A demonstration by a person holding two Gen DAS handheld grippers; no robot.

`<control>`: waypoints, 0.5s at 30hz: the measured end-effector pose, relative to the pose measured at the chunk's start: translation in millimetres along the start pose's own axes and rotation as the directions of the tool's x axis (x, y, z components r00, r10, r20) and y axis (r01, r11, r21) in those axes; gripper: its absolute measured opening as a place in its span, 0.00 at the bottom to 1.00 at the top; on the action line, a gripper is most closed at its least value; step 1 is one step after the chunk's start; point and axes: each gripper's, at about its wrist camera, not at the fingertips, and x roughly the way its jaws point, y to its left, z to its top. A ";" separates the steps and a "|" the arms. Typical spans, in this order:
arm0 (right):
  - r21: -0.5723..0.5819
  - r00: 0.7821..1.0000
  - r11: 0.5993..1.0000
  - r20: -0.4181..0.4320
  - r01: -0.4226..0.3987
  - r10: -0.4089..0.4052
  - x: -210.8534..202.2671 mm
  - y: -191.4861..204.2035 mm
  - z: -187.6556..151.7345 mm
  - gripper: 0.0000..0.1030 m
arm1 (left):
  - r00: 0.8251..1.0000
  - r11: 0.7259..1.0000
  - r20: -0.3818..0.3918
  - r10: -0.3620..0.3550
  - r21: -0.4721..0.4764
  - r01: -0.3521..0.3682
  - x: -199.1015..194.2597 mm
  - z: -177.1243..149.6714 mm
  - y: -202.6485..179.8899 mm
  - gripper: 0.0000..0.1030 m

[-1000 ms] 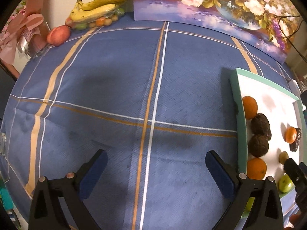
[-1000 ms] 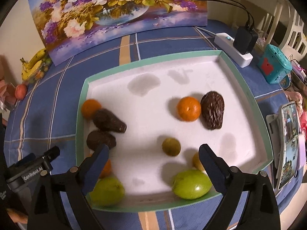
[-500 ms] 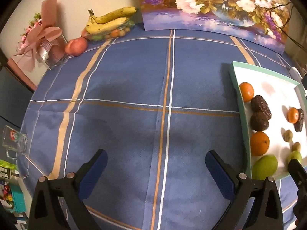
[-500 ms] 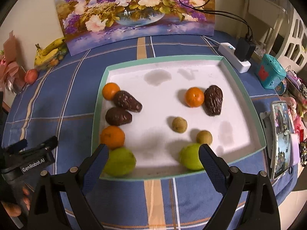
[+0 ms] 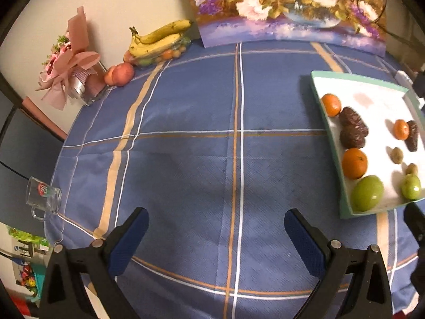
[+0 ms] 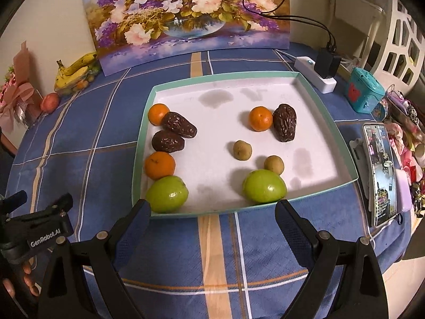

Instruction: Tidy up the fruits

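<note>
both grippers have pulled back from wrinkled brown fruits point(image 6: 174, 128) on tray point(image 6: 138, 143).

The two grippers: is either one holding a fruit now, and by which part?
Nothing is held. The left gripper and the right gripper are both open and empty, above the tablecloth.

Light: dim, warm indoor light from above.
Shadows: soft dark patches on the cloth point(image 5: 202, 175) toward 6 o'clock; faint grey ones on the tray point(image 6: 212, 98) floor.
Glare: small highlights on the green fruit point(image 6: 264, 186).
Distortion: strong fisheye bending, black corners.
Focus: centre fairly sharp, rim soft.
</note>
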 end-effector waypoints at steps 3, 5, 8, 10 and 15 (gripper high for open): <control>-0.003 1.000 1.000 0.019 -0.009 0.009 -7.5 1.3 -2.2 0.92 | 0.999 1.000 0.045 -0.001 -0.011 0.002 -14.9 -2.3 3.1 1.00; -0.004 0.999 1.000 0.036 -0.013 0.013 -12.9 1.9 -2.7 0.92 | 0.998 1.000 0.061 -0.008 -0.019 0.009 -23.1 -4.2 6.4 1.00; -0.004 0.999 1.000 0.051 -0.011 0.011 -19.1 2.1 -3.3 0.92 | 0.995 0.999 0.096 -0.014 -0.033 0.017 -36.8 -7.6 11.4 1.00; -0.006 0.998 1.000 0.067 -0.016 0.016 -24.2 2.4 -3.4 0.92 | 0.994 0.999 0.112 -0.017 -0.034 0.021 -42.5 -10.1 13.8 1.00; -0.006 0.996 1.000 0.092 -0.015 0.016 -32.7 3.5 -4.1 0.92 | 0.994 0.998 0.110 -0.023 -0.053 0.029 -49.3 -14.4 18.7 1.00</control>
